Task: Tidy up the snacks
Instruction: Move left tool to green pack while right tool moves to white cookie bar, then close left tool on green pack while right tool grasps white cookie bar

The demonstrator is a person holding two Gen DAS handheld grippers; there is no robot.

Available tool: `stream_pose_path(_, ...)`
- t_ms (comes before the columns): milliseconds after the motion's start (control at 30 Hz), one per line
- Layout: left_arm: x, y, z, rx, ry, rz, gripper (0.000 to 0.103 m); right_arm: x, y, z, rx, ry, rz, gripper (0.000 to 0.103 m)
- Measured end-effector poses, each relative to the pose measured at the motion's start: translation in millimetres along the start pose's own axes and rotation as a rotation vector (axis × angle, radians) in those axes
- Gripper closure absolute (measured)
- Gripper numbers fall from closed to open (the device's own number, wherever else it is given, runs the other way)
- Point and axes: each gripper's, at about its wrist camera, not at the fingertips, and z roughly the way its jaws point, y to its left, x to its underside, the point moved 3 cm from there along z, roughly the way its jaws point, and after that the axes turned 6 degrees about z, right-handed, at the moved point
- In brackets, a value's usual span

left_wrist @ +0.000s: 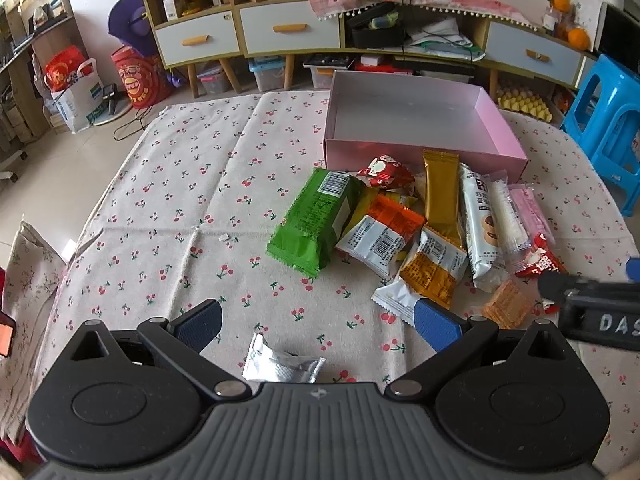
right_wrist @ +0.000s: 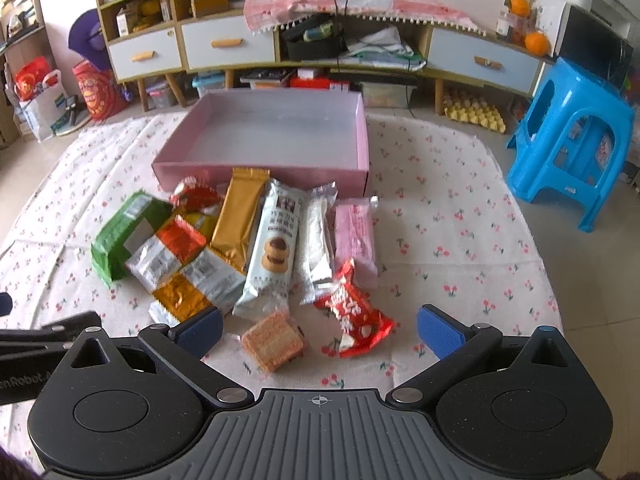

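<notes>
A pile of several snack packets lies on the cherry-print cloth in front of an empty pink box [left_wrist: 424, 154] [right_wrist: 260, 170]. The pile holds a green pack [left_wrist: 316, 220] [right_wrist: 120, 236], a gold bar [left_wrist: 440, 192] [right_wrist: 240, 216], a long white cookie pack [right_wrist: 274, 248] and a red wrapper [right_wrist: 354, 314]. A small silver packet [left_wrist: 282, 364] lies alone between the fingers of my left gripper [left_wrist: 318, 324], which is open. My right gripper [right_wrist: 320, 330] is open above a clear-wrapped wafer [right_wrist: 274, 344] and the red wrapper, holding nothing.
A low cabinet with drawers [left_wrist: 288, 32] runs along the far wall, with storage bins beneath it. A blue plastic stool [right_wrist: 576, 148] stands right of the table. Bags [left_wrist: 76, 84] sit on the floor at the far left. The left half of the cloth [left_wrist: 180, 200] is bare.
</notes>
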Motion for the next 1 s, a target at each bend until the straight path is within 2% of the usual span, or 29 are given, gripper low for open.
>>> stream_pose_path(67, -2.0, 0.4, 2.0, -0.03, -0.008, 0.028, 0.0, -3.6, -0.5, 2.3, 0.008, -0.003, 0.005, 0.0)
stream_pose_path(167, -8.7, 1.7, 3.7, -0.05, -0.026, 0.065, 0.0, -9.9, -1.5, 4.8, -0.033, 0.014, 0.027, 0.0)
stream_pose_path(233, -14.1, 3.3, 4.7, -0.018, -0.04, 0.059, 0.0, -15.8, -2.3, 1.1, -0.072, -0.007, 0.046, 0.0)
stream_pose_path(333, -26.6, 8.0, 8.9, 0.008, -0.037, 0.06, 0.0, -30.0, -0.8, -1.5, -0.082, -0.022, 0.041, 0.0)
stream_pose_path(433, -39.4, 14.1, 17.2, 0.056, -0.018, 0.061, 0.0, -45.0, -1.5, 2.7, -0.119, 0.009, 0.037, 0.0)
stream_pose_path(533, -49.4, 20.1, 20.8, 0.107, -0.066, 0.048, 0.0, -59.0, -8.5, 11.6, -0.162, 0.032, 0.086, 0.0)
stream_pose_path(600, -54.2, 24.6, 29.1, 0.132, -0.054, 0.04, 0.0, -65.9, -11.8, 21.4, -0.18, 0.064, 0.109, 0.0)
stream_pose_path(767, -66.2, 35.0, 46.8, 0.136, -0.066, 0.02, 0.001, -71.1, -13.9, 47.1, -0.231, 0.128, 0.134, 0.0)
stream_pose_path(867, -66.6, 44.2, 61.1, 0.185, -0.049, -0.016, 0.007, -67.4, -21.3, 60.9, -0.289, 0.132, 0.164, 0.0)
stream_pose_path(933, -62.9, 45.3, 69.2, 0.249, -0.03, -0.035, 0.017, -67.5, -29.7, 72.0, -0.297, 0.156, 0.213, 0.001)
stream_pose_path(1000, -61.9, 44.1, 74.7, 0.297, -0.009, -0.022, 0.021, -71.5, -36.9, 79.8, -0.31, 0.167, 0.25, 0.001)
